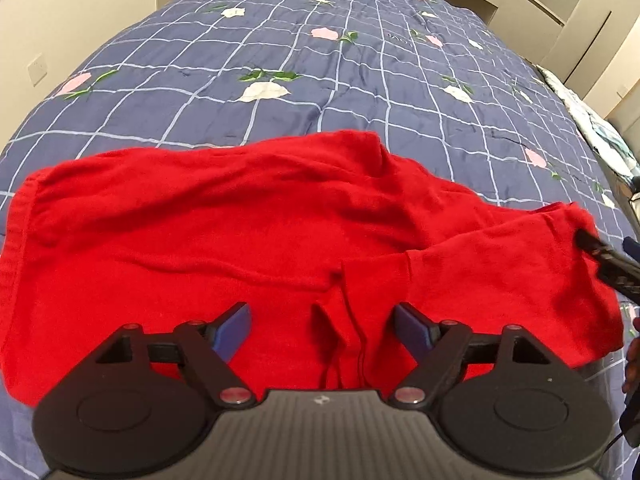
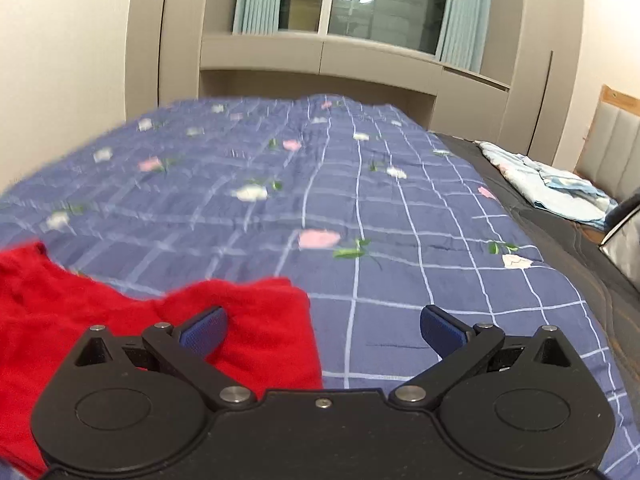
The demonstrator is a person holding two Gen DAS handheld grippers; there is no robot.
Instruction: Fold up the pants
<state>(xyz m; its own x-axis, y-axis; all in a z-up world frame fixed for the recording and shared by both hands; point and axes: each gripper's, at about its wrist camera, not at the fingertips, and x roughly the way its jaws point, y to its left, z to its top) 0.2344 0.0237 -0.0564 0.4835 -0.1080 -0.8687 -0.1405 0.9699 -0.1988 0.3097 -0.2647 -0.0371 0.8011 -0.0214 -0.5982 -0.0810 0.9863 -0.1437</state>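
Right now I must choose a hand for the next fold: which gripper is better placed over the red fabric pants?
Left. The left gripper hangs open over the red fabric pants; the right gripper straddles only their edge.

One pair of red pants (image 1: 240,220), one blue checked quilt (image 1: 320,60), one pale folded cloth (image 2: 548,176), two claws.

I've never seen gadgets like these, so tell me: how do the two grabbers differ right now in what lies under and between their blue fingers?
The left gripper hangs wholly over the red pants, a raised fold between its fingers; the right gripper straddles the pants' edge, one finger over red cloth, the other over the blue checked bedspread. The left view is sharp; the right view is blurred. Both stand open, gripping nothing.
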